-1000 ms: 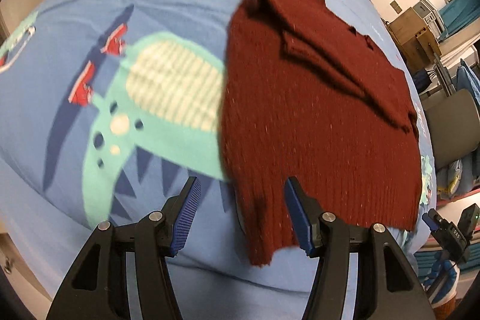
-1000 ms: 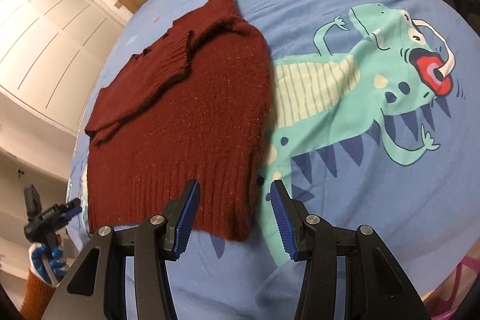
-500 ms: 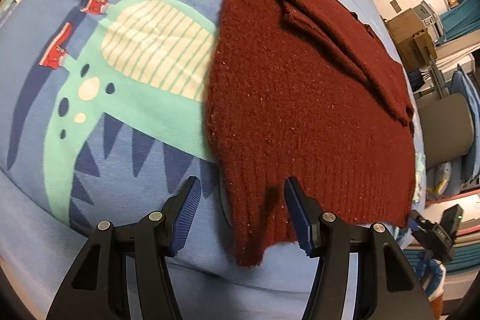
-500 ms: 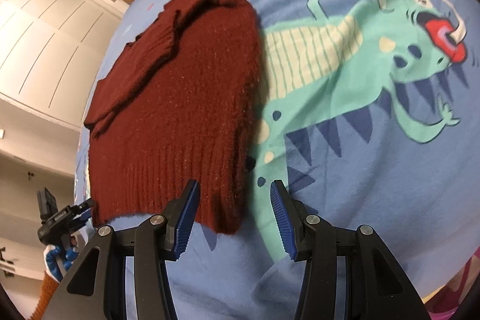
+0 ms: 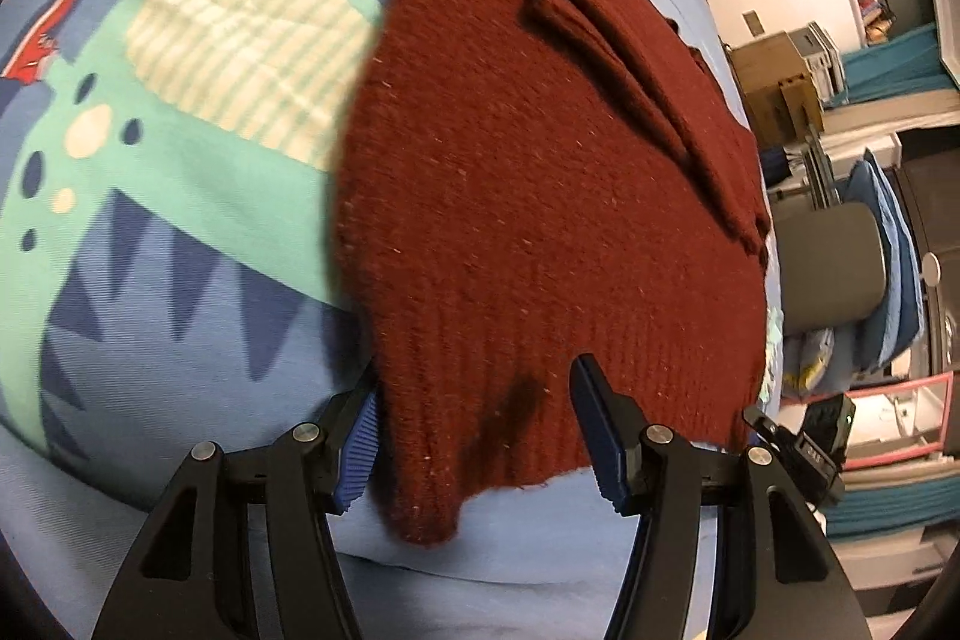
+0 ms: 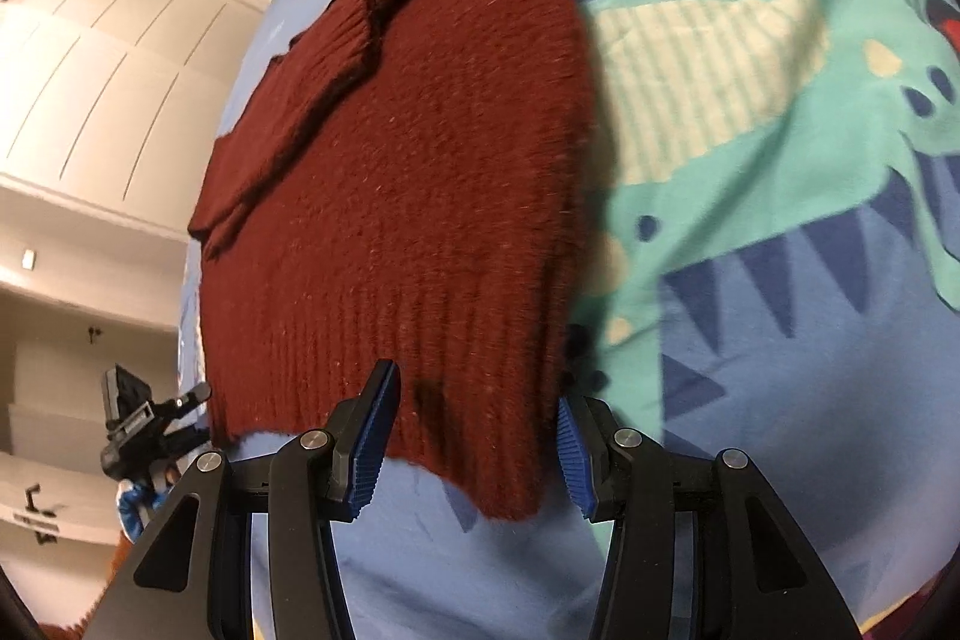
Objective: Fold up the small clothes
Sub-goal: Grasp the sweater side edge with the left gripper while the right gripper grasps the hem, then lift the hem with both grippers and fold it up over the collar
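Maroon sweater flat on dinosaur bedsheet, sleeve folded across. Left tool spread, straddling hem corner, not pinching. Right tool spread likewise at opposite hem corner.

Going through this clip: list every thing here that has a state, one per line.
Sweater: lying flat on the bedsheet, sleeves folded in over its body, hem nearest the cameras.
Left tool: open, straddling a hem corner.
Right tool: open, straddling the other hem corner.
Bedsheet: spread out.
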Motion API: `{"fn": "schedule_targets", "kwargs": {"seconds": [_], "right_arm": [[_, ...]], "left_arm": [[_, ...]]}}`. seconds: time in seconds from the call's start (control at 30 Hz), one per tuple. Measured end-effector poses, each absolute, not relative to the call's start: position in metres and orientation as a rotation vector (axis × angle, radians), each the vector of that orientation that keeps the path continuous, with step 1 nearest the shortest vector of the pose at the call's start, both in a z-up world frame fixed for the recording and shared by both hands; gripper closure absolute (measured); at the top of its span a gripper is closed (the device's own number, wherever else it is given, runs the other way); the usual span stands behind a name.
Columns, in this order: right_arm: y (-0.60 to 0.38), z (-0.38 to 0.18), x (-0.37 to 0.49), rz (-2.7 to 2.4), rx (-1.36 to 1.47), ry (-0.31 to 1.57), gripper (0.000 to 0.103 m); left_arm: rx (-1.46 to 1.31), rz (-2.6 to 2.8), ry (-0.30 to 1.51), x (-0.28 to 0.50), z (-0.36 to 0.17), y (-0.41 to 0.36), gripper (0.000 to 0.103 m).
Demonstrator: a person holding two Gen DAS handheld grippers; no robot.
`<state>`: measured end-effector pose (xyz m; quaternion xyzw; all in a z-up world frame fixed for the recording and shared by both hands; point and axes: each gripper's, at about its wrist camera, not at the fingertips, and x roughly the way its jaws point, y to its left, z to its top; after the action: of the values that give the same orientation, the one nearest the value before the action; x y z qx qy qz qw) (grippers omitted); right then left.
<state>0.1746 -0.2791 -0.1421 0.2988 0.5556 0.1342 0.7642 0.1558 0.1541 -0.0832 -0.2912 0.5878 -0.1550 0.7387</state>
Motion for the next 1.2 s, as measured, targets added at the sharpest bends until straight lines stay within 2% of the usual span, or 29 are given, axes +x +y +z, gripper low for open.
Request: {"fn": "schedule_targets", "kwargs": {"seconds": [0.37, 0.67, 0.77, 0.87, 0.93, 0.97, 1.2], "right_arm": [[-0.274, -0.147, 0.184, 0.340, 0.706, 1.204, 0.054], [-0.278, -0.152, 0.183, 0.348, 0.737, 1.214, 0.071], [-0.280, -0.153, 0.181, 0.358, 0.752, 1.219, 0.075], [-0.280, -0.154, 0.180, 0.361, 0.749, 1.226, 0.082], [-0.278, -0.154, 0.180, 0.362, 0.741, 1.233, 0.089], [-0.277, -0.153, 0.180, 0.364, 0.732, 1.235, 0.090], [-0.280, -0.146, 0.179, 0.361, 0.732, 1.208, 0.093]], "left_arm": [[-0.653, -0.364, 1.300, 0.159, -0.084, 0.159, 0.050], [-0.661, -0.351, 1.302, 0.158, -0.086, 0.151, 0.057], [-0.654, -0.337, 1.305, 0.157, -0.086, 0.152, 0.063], [-0.662, -0.324, 1.305, 0.156, -0.087, 0.154, 0.074], [-0.672, -0.321, 1.309, 0.154, -0.088, 0.156, 0.088], [-0.671, -0.325, 1.313, 0.154, -0.088, 0.155, 0.091], [-0.642, -0.345, 1.284, 0.149, -0.080, 0.153, 0.094]]}}
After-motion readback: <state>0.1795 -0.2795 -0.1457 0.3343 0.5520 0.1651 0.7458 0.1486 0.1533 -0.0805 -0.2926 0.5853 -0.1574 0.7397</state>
